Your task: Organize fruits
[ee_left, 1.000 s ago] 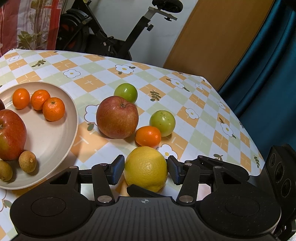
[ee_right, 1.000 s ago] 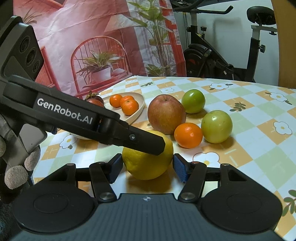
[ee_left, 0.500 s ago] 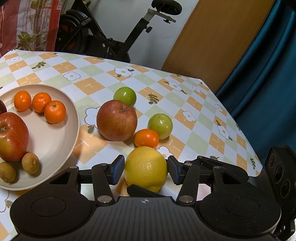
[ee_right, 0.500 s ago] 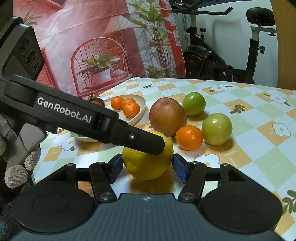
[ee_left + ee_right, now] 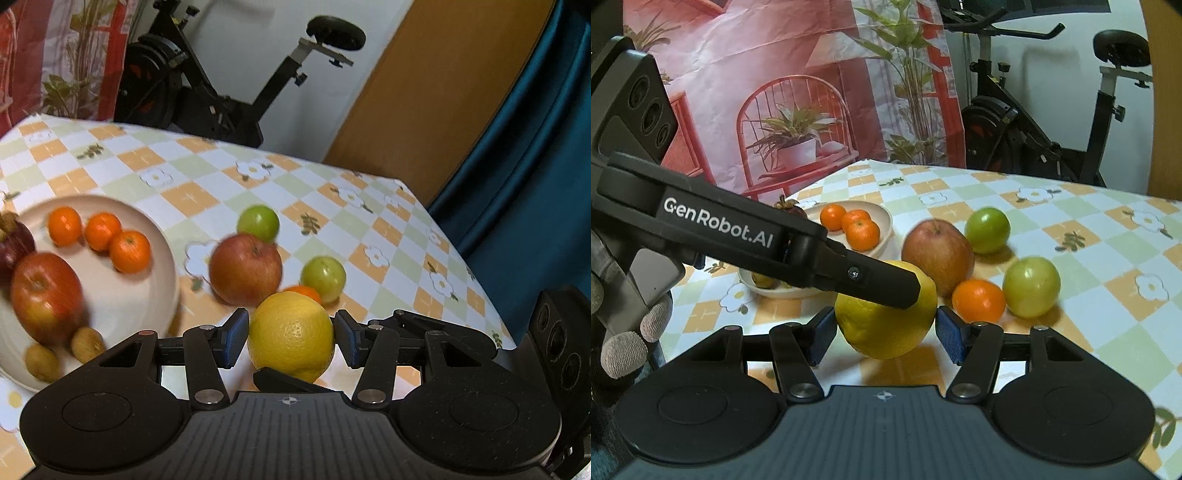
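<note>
Lemon (image 5: 291, 334): lifted off the table (image 5: 207, 173)
Left gripper (image 5: 291, 338): pinching the lemon
Right gripper (image 5: 886, 330): pads spread beside the lemon, not touching

- The plate (image 5: 162, 258) and its fruit are smeared by motion blur in the left wrist view.
- The lemon (image 5: 291, 334) hides most of a loose tangerine (image 5: 304, 291).
- The left gripper's finger (image 5: 879, 282) covers the lemon's top in the right wrist view.
</note>
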Demonstrator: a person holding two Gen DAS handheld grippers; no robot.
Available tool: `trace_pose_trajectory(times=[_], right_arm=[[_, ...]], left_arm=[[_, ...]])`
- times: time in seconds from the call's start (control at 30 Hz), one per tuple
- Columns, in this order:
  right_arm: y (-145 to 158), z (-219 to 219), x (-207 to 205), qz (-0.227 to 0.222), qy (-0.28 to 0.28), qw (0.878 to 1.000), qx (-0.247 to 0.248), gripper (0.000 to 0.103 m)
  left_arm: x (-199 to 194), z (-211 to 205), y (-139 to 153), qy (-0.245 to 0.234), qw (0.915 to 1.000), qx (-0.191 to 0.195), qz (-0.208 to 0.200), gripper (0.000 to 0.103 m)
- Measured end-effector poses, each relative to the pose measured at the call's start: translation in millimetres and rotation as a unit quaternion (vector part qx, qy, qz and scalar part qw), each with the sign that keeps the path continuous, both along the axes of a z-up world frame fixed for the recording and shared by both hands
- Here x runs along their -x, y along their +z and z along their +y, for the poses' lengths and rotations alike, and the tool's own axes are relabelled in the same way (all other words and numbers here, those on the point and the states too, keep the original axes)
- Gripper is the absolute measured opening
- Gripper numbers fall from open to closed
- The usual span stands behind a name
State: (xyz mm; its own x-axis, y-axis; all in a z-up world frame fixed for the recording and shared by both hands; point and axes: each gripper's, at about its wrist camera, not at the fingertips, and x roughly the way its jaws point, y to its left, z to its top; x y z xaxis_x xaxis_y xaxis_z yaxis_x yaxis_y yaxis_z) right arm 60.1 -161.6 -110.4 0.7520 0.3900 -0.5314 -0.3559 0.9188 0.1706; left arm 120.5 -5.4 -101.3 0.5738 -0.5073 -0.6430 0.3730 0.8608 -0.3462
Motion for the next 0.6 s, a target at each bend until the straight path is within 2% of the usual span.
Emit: trace_pose_trajectory(times=[0.3, 0.6], right_arm=[[18, 28, -30, -0.012, 0.034, 0.999, 0.011, 0.062], [13, 63, -65, 0.006, 0.066, 0.997, 0.024, 0.062]], left_arm=[[-19, 41, 17, 0.028, 0.9996, 0.007, 0.001, 0.054], [-45, 72, 2, 0.062, 0.9974, 0.013, 0.036, 0.054]])
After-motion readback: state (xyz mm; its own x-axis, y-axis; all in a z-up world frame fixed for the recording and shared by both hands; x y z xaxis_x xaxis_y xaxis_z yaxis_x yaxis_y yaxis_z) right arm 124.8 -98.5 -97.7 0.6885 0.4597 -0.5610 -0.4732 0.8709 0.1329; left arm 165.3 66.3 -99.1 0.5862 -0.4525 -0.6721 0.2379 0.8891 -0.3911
